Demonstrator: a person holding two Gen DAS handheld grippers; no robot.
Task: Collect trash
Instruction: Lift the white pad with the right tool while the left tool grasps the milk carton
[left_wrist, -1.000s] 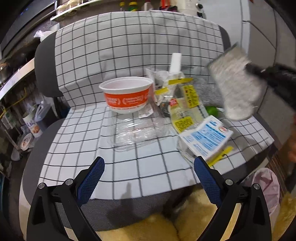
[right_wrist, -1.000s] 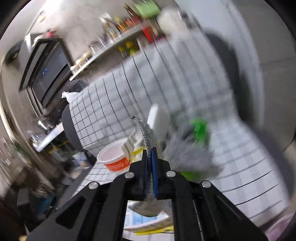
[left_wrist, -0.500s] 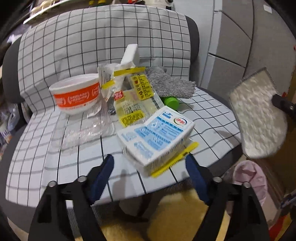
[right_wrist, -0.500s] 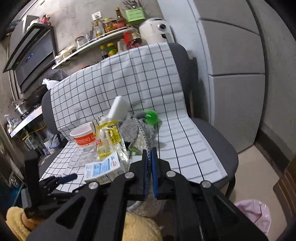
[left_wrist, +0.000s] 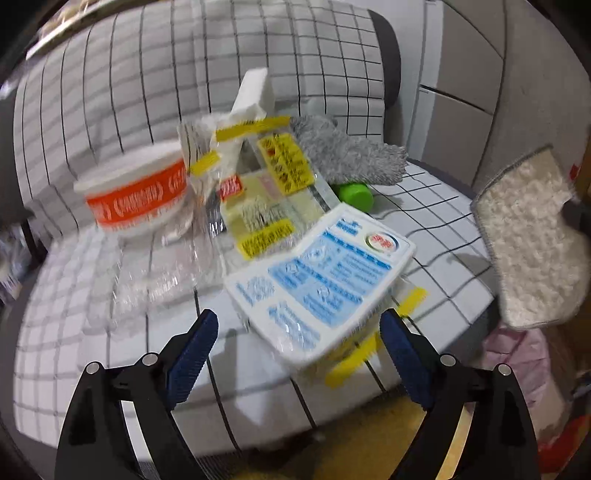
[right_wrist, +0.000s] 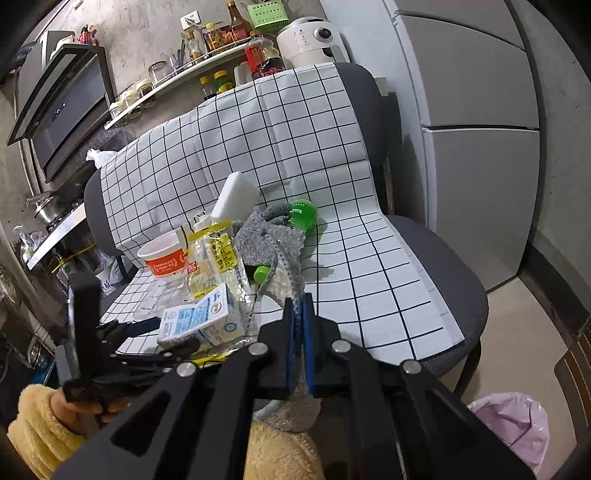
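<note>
Trash lies on a chair seat with a checked cover (left_wrist: 92, 325): a blue-and-white carton (left_wrist: 317, 273), a yellow-labelled clear pack (left_wrist: 266, 192), an orange-and-white bowl (left_wrist: 136, 195), a clear plastic tray (left_wrist: 155, 284), a grey cloth (left_wrist: 347, 151) and a green bottle (left_wrist: 354, 194). My left gripper (left_wrist: 299, 339) is open, its fingers on either side of the carton's near end. My right gripper (right_wrist: 299, 306) is shut on a white scouring pad (left_wrist: 532, 243), held off the seat's right edge. The carton (right_wrist: 203, 321) also shows in the right wrist view.
A pink trash bag (right_wrist: 513, 424) sits on the floor right of the chair. A white block (right_wrist: 236, 195) leans against the chair back. A fridge (right_wrist: 476, 122) stands at the right, a kitchen shelf with bottles (right_wrist: 207, 48) behind.
My left gripper has moved forward and closer to the carton. My right gripper has carried the pad off the seat, out to the right.
</note>
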